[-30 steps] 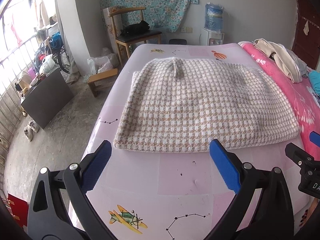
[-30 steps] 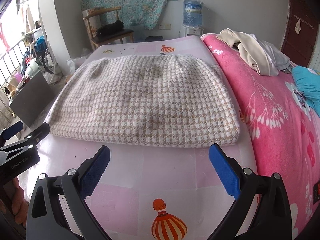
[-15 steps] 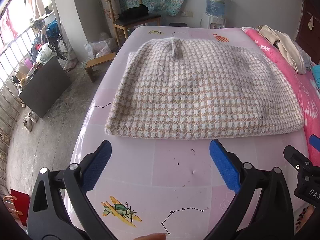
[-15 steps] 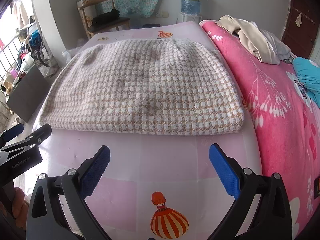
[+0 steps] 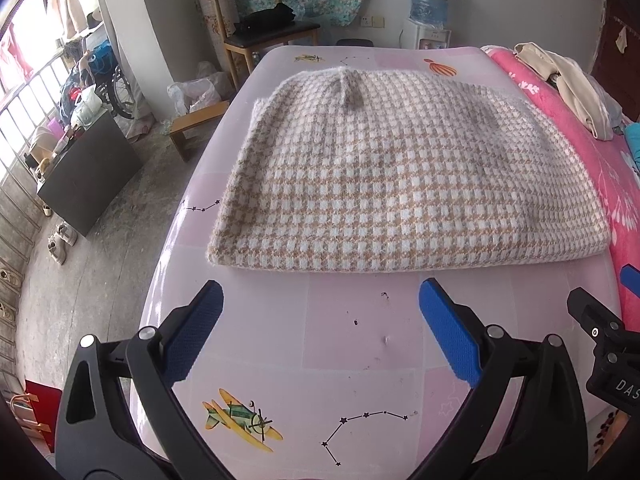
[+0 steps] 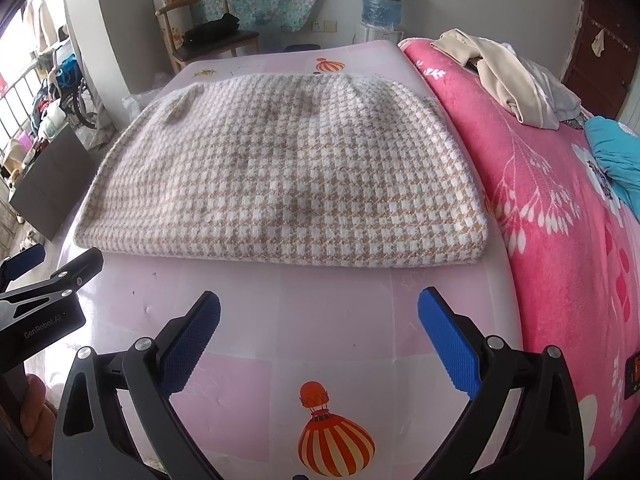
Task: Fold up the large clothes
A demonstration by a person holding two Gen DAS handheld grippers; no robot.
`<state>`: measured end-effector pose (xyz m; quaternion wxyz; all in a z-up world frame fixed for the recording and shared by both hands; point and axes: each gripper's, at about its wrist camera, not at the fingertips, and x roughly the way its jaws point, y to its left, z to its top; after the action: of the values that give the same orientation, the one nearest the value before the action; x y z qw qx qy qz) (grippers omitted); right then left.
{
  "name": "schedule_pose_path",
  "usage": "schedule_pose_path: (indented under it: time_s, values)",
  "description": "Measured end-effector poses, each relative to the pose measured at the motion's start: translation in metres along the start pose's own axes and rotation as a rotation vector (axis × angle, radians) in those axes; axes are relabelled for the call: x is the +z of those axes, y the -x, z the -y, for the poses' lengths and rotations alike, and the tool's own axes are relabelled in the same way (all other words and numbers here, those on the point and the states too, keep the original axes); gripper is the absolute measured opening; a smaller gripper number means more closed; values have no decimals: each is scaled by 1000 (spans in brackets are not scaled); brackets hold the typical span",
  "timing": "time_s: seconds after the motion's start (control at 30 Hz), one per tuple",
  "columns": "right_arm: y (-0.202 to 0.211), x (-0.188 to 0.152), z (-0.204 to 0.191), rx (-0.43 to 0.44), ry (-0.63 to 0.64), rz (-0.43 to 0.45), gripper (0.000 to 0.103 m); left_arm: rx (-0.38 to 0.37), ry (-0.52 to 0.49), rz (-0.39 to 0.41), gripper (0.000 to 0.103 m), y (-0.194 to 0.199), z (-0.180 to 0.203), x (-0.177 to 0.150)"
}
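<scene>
Beyond both grippers: folded garment [image 5: 404,184] flat on bed [image 5: 320,320]; untouched

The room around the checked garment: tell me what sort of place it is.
Most likely a lived-in bedroom at home. The checked garment lies on a pink patterned mat beside a pink floral blanket, with a wooden chair and a water dispenser by the wall.

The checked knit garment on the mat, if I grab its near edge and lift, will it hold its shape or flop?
The checked knit garment is soft, folded fabric, so it would likely sag and unfold. Its thick doubled near edge suggests some weight. Its fuzzy surface probably grips well.
</scene>
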<state>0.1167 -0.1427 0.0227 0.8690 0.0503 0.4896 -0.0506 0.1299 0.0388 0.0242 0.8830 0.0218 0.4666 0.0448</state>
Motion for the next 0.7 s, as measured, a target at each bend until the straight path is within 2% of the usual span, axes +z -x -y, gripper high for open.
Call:
schedule_pose_path:
  time_s: [0.7]
  values:
    - [1, 2, 3, 0, -10, 2, 97, 0, -2, 1, 95, 0, 1, 0]
